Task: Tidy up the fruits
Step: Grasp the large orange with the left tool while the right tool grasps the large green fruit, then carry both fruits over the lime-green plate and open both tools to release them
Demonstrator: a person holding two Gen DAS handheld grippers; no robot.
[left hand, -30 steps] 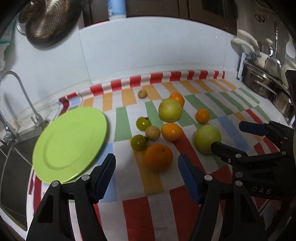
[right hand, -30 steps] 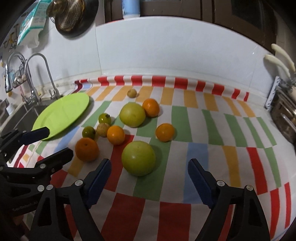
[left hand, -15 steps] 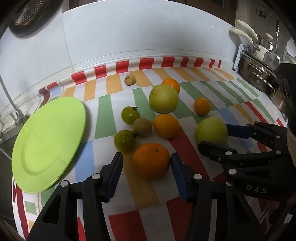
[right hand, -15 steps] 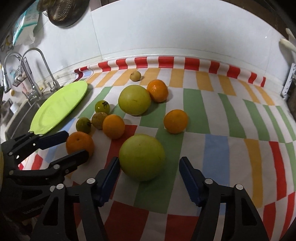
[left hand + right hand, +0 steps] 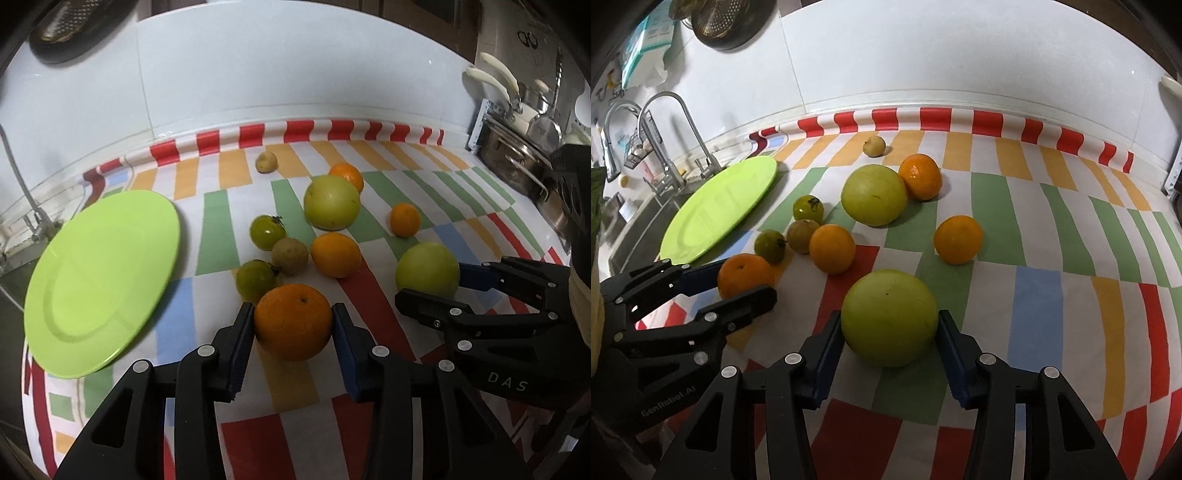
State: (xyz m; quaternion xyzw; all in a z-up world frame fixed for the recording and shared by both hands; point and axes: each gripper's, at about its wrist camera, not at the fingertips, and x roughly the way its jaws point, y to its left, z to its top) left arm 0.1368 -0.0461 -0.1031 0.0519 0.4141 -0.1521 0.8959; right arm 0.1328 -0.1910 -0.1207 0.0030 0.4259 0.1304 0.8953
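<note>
Green plate (image 5: 99, 280) lies at the left of the left wrist view, on the striped cloth (image 5: 288, 435) over the tabletop. Nothing lies on it. All fruit sits loose on the cloth, to the right of the plate.

Since a second ago: both hand-held grippers stood wide with fruit ahead of the fingers. The views have since drawn in on the fruit, and each fruit fills the gap between its fingers.

Left hand-held gripper (image 5: 293, 328), lower centre of its view: jaws closing, the large orange (image 5: 293, 321) between them, both pads touching its sides. The orange rests on the cloth, deep orange skin, dark stem dimple on top. Just behind it sit two small green tomatoes (image 5: 256, 278) and a brownish round fruit (image 5: 290, 256).

Right hand-held gripper (image 5: 889, 332), lower centre of its view: jaws closing, the near yellow-green fruit (image 5: 889, 317) between them, pads against its left and right sides. Its skin is smooth, pale green, with a few tiny dark specks.

Further up the right wrist view: a second large yellow-green fruit (image 5: 874, 194) touching an orange (image 5: 920, 176) behind it, two more oranges (image 5: 957, 239) mid-cloth, and a small tan fruit (image 5: 874, 145) near the red-striped back edge. A tap (image 5: 670, 122) stands at the upper left, beside the sink.
</note>
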